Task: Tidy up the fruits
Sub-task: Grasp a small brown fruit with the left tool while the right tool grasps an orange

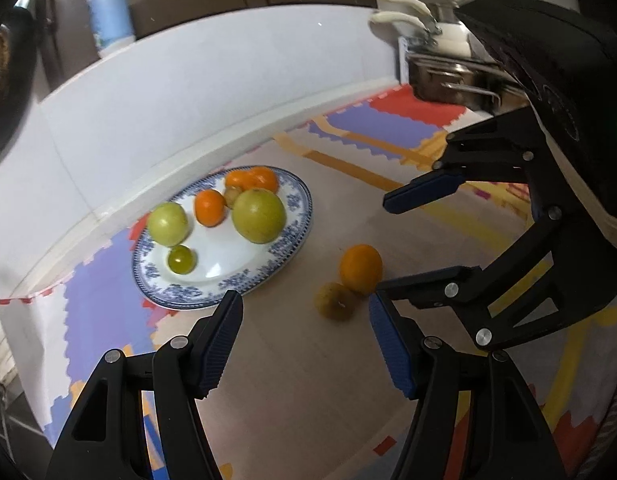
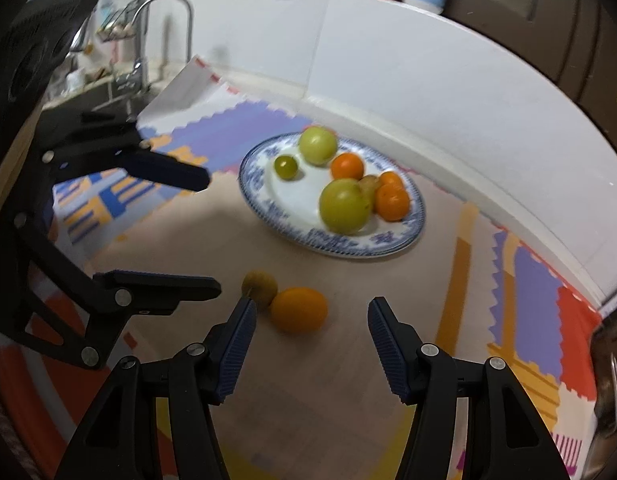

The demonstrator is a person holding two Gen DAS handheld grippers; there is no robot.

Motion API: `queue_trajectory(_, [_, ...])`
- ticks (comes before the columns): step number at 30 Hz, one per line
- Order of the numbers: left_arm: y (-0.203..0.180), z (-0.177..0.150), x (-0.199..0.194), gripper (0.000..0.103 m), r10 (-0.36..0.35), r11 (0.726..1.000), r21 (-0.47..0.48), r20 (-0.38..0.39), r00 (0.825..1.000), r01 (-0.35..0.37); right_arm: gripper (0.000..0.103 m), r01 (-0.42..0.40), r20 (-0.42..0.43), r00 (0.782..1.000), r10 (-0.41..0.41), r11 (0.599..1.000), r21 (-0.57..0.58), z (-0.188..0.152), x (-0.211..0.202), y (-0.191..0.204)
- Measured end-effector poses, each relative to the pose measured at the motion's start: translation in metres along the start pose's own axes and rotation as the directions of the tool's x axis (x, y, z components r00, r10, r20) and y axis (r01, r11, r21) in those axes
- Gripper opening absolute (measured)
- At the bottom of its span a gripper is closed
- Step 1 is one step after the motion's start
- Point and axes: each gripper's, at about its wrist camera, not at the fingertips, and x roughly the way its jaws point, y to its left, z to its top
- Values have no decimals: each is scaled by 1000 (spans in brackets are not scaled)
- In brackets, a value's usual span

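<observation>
Right wrist view shows me most fruit already on the plate [image 2: 412, 216], an orange [image 2: 298, 309] and a small yellowish fruit [image 2: 259, 286] left on the table, both my left gripper [image 1: 304, 344] and right gripper [image 2: 311, 350] apart and empty.

White tiled wall [image 1: 188, 92] behind patterned counter mat [image 1: 104, 320]; sink faucet [image 2: 164, 32] beside.

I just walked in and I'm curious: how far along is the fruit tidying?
Mostly done, it seems: the blue-patterned plate already holds several green and orange fruits. Nothing is in hand; the left tool and right tool are both open and empty. Left to do: an orange and a small yellowish fruit lie touching on the table, off the plate.
</observation>
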Motion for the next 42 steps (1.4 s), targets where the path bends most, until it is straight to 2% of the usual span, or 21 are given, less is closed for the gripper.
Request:
queue_trajectory(4, [5,-2,15,58,-52,999,-16,-29,998,52,58,-28,-20,999,28,1000,-7,-1,11,0])
queue_trajectory(12, [5,-3,35,54,-143,990,-17,-70,987,142,53,-62,-58,996,62,998,8,-3,29,-7])
queue_trajectory(17, [7,-2,46,51,-169,986,-25,-103,980,168,49,-80,-67,995,79,997,-1,-3,34,-9])
queue_trajectory(20, [9,0,51,45,-180,984,-29,-106,978,178,47,-91,-72,993,92,996,11,-1,37,-12])
queue_trajectory(22, [9,1,52,39,-188,982,-34,-106,976,186,40,-108,-76,991,109,994,18,0,39,-14])
queue_trajectory(23, [9,2,53,38,-194,981,-35,-106,975,191,40,-106,-76,991,108,994,20,0,39,-14])
queue_trajectory(25, [8,3,54,29,-198,980,-34,-109,974,195,40,-107,-75,991,109,994,30,-1,39,-16])
queue_trajectory(33, [9,5,43,29,-172,983,-79,-93,981,165,40,-99,-66,992,106,990,104,-4,35,-21])
queue_trajectory(42, [16,4,17,29,-116,983,-147,-39,992,109,40,-64,-26,997,70,980,188,-6,19,-22])
